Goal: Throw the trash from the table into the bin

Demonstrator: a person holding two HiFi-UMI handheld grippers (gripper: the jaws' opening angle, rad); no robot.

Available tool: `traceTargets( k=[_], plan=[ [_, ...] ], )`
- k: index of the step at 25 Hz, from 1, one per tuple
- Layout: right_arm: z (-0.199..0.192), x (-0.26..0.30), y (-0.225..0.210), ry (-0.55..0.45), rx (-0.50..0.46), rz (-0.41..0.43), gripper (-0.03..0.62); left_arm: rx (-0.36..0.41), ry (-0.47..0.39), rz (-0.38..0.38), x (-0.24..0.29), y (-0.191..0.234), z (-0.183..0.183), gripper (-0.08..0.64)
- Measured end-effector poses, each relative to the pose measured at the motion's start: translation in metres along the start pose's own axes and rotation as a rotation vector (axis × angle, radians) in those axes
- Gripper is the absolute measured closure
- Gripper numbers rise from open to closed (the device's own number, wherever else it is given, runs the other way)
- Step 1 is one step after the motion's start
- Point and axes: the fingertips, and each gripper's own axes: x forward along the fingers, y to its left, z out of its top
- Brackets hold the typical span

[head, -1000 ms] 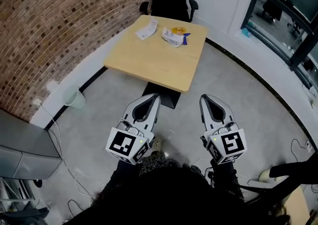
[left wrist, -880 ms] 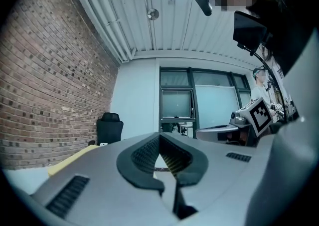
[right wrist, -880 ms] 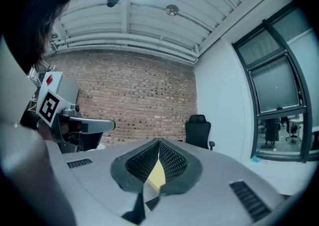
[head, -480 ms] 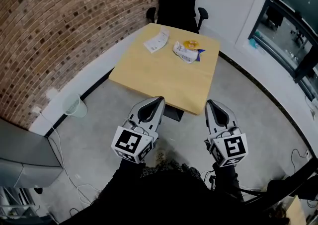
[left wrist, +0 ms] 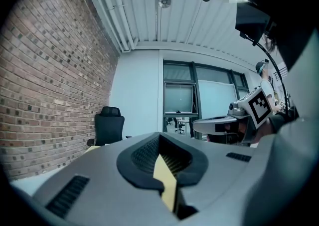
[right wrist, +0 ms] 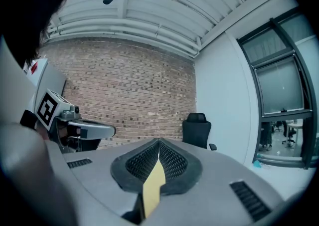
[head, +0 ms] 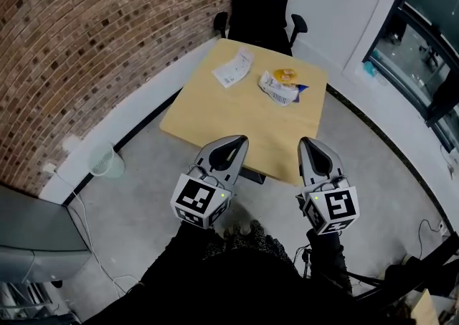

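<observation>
Both grippers are held at the near edge of the wooden table. The left gripper is seen with its jaws pressed together on nothing, and the right gripper likewise. On the table's far half a white printed slip is laid, with a crumpled wrapper beside it. What may be a round orange snack is touching the wrapper. No print can be read. A pale bin is set on the floor left of the table, by the brick wall.
</observation>
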Motion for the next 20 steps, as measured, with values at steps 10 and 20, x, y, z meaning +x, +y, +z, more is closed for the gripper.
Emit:
traceTargets(
  k=[10,20],
  plan=[
    [-0.003,0.036,-0.01,0.021,-0.013,-0.05,0.581,-0.009,0.017,-0.007,0.014,0.042,-0.007,0.552],
    [-0.015,0.067,-0.04,0.049,0.006,-0.053,0.581,-0.034,0.033,-0.002,0.044,0.059,-0.018,0.552]
  ],
)
